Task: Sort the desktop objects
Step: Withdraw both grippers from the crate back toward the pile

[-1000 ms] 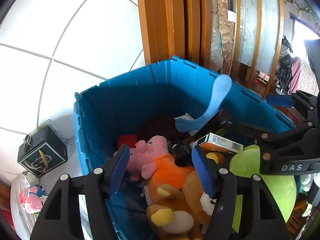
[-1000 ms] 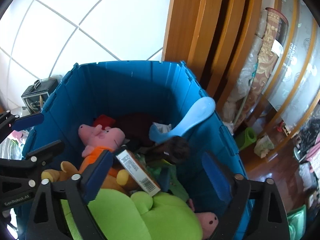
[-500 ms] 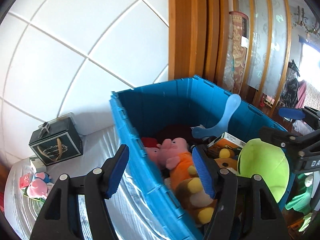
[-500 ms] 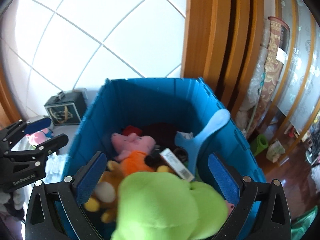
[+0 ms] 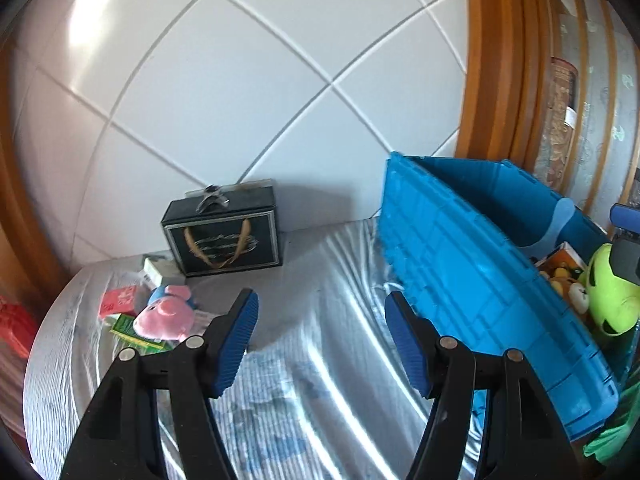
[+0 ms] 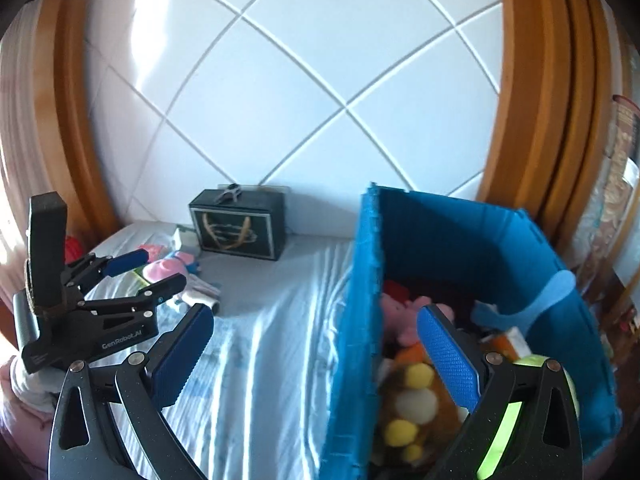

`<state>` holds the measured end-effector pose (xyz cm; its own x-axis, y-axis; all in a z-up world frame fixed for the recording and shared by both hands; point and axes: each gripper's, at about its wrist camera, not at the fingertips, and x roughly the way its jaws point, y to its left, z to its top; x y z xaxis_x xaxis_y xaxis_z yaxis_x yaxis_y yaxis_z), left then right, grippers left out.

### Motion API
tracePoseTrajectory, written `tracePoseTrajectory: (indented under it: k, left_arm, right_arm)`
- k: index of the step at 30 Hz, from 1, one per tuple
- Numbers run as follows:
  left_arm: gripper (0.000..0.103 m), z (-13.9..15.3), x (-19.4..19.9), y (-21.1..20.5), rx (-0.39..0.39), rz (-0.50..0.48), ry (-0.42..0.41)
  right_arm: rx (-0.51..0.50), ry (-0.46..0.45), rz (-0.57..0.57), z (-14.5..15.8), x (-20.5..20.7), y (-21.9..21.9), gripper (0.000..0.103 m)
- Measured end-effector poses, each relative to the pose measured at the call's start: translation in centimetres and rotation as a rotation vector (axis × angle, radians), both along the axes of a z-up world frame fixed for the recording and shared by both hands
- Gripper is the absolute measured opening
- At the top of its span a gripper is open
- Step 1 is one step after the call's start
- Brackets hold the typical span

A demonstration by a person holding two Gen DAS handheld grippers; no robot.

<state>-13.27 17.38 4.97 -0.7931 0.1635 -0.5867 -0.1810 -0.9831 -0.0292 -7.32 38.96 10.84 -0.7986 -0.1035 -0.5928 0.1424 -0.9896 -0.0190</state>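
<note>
At the far left of the cloth-covered table, a small heap of objects is seen — a red carton, a green packet and a pink plush pig lying on them. Behind the heap, against the tiled wall, a black gift box is stood upright. Nearer, the left gripper is held over bare cloth, its blue pads set apart with nothing between them. To its right, the right gripper is likewise spread and empty, its fingers straddling the near wall of the blue bin. At the right the bin is filled with plush toys — a pink pig, a brown-and-yellow toy and a green plush; a light-blue spoon is leaned on its far right wall.
</note>
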Motion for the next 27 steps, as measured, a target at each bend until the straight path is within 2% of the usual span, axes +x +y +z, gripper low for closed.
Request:
tracePoseTrajectory:
  k: [4, 8, 12, 16, 22, 27]
  left_arm:
    - [0.065, -3.0, -0.9, -7.8, 0.009, 0.096, -0.062]
    - [0.065, -6.9, -1.9, -15.3, 0.007, 0.218, -0.135]
    - [0.065, -11.3, -3.1, -20.2, 0.018, 0.320, -0.203]
    - [0.065, -16.0, -4.7, -22.4, 0.062, 0.383, -0.284]
    - [0.065, -22.0, -9.5, -21.6, 0.118, 0.415, -0.382]
    - [0.065, -25.7, -14.9, -20.9, 0.169, 0.469, -0.404]
  right_arm:
    - [-0.027, -0.044, 0.065, -2.9, -2.8, -5.2, 0.103]
    - [-0.076, -0.149, 0.129, -7.6, -6.5, -9.8, 0.103]
    - [-0.061, -0.233, 0.157, -12.6, -10.0, -13.6, 0.103]
    - [-0.044, -0.296, 0.174, -17.4, -13.2, -16.3, 0.103]
    - [0.007, -0.342, 0.173, -22.9, -18.2, -18.1, 0.103]
    - [0.015, -0.387, 0.179, -26.4, -22.8, -18.2, 0.103]
